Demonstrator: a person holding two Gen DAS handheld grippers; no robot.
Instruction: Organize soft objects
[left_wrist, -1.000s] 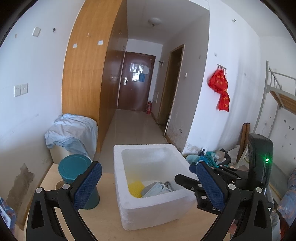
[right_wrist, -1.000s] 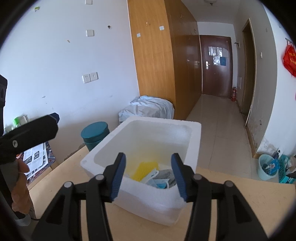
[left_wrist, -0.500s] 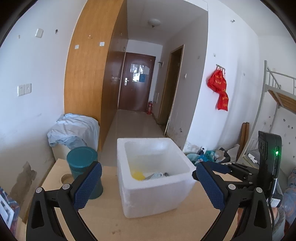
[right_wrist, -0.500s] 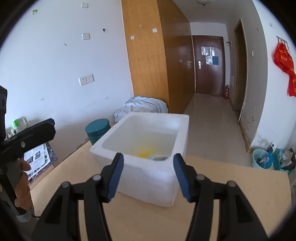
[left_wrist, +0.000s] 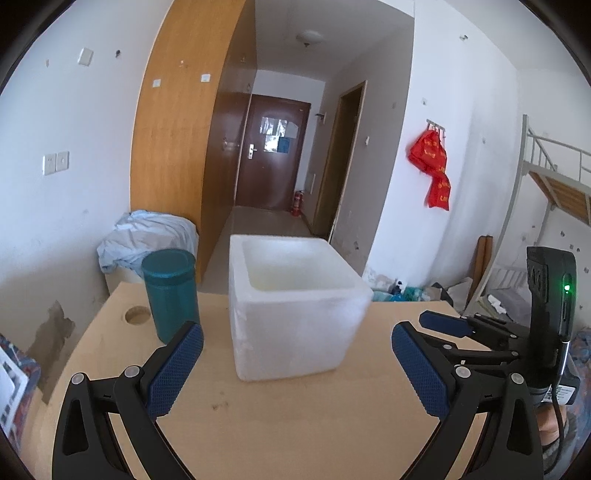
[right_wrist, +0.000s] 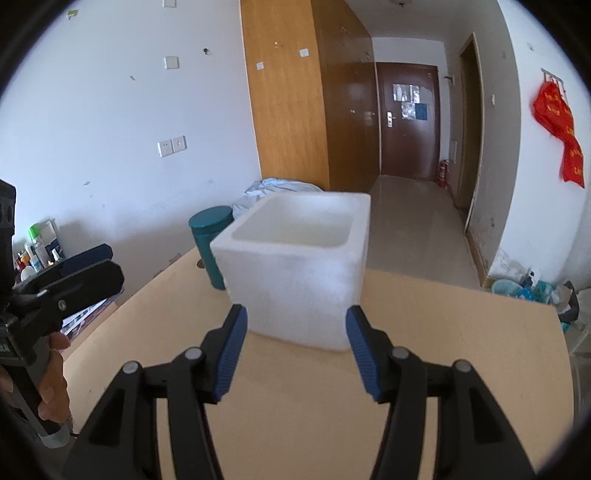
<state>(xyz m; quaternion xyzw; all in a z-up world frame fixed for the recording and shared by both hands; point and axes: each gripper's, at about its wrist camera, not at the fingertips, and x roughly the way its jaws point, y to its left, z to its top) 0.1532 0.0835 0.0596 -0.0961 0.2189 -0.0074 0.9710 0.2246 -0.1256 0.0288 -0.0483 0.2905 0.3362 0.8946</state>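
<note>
Both grippers hang over a pale wooden table (left_wrist: 295, 424) with their jaws parted and nothing between them. We see the left gripper (left_wrist: 297, 369) spread wide on the near side of a white foam box (left_wrist: 295, 325), its blue ribbed pads (left_wrist: 173, 369) well apart and short of the box wall. We see the right gripper (right_wrist: 293, 350) released as well, its jaws less widely parted, their tips just short of the box's near corner and clear of it.

The foam box stands upright on the table, open at the top. From both views only its pale inner walls show; what lies inside is hidden below the rim, so we cannot tell where the soft objects rest. A teal lidded canister (left_wrist: 170, 291) stands just left of the box, and a round hole (left_wrist: 136, 315) in the tabletop lies to the left of the canister. Behind the canister, off the table, a crumpled light-blue cloth (left_wrist: 147, 232) drapes over something pale.

Far beyond the box a brown door (left_wrist: 273, 155) closes the hallway, and red bags (left_wrist: 434, 166) hang on the wall to the box's right. At the left edge of the right wrist view, a hand (right_wrist: 51, 384) grips the other tool's black handle.
</note>
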